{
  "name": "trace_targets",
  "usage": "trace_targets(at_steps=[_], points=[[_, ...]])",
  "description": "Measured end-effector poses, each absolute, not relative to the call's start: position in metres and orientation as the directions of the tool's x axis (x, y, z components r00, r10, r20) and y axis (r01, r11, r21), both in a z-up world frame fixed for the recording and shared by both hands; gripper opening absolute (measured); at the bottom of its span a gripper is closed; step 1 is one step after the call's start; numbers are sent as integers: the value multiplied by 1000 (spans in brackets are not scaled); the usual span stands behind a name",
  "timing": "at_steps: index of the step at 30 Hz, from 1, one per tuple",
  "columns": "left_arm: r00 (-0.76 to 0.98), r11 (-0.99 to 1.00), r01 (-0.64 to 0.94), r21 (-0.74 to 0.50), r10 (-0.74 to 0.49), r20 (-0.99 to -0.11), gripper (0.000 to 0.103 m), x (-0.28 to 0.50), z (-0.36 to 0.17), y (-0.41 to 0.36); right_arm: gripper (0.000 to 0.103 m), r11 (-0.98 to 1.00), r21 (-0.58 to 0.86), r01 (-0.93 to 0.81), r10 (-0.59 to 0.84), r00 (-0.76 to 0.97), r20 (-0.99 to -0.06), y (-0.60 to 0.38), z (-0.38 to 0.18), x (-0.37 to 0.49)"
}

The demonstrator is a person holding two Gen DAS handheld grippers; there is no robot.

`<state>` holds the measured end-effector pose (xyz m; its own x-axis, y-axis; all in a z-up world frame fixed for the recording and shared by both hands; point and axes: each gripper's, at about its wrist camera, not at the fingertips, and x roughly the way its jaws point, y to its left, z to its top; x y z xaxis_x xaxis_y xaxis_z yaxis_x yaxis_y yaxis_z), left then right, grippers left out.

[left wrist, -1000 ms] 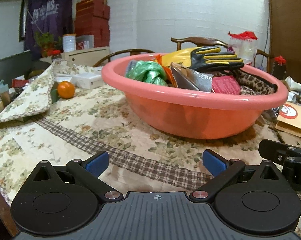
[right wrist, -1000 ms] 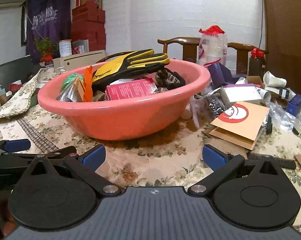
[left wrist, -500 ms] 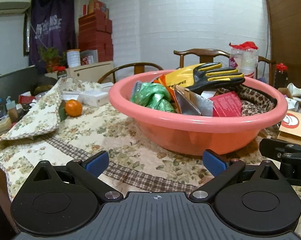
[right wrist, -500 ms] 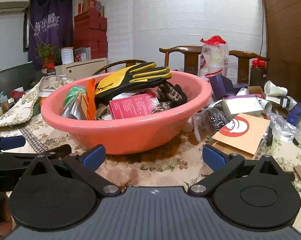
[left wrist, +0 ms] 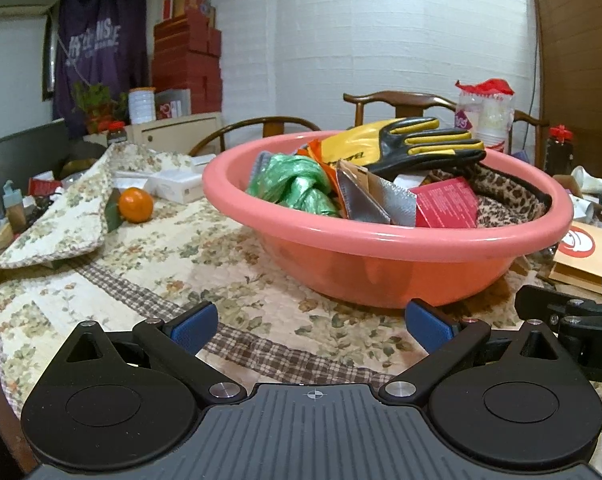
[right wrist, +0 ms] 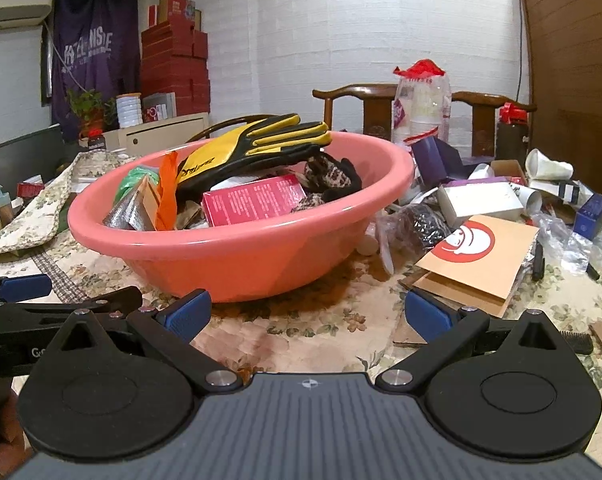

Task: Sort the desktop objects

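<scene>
A pink plastic basin (left wrist: 381,248) stands on the floral tablecloth and also shows in the right wrist view (right wrist: 229,256). It holds a yellow and black glove (left wrist: 413,144), a green plastic bag (left wrist: 297,184), a silver pouch (left wrist: 377,200), a red box (right wrist: 257,198) and a leopard-print cloth (left wrist: 505,196). My left gripper (left wrist: 311,326) is open and empty, low in front of the basin. My right gripper (right wrist: 307,314) is open and empty, beside it on the right.
An orange (left wrist: 135,205) lies left of the basin near a folded-up cloth edge (left wrist: 61,216). Right of the basin lie a brown envelope with a red logo (right wrist: 477,256), boxes, paper cups (right wrist: 549,168), plastic wrap and a black comb (right wrist: 577,340). Wooden chairs stand behind the table.
Both grippers have risen and drawn back a little from the basin, so more of its contents show. Both stay open and empty.
</scene>
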<state>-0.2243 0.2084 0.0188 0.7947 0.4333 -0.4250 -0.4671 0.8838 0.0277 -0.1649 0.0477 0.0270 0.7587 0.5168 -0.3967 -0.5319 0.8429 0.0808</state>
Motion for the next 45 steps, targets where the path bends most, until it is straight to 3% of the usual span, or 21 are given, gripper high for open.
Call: trace_targets(at_steps=[45], points=[[780, 884, -467, 38, 432, -452, 103, -217, 13, 208, 103, 839, 87, -537, 521, 748, -410, 46, 21, -161]])
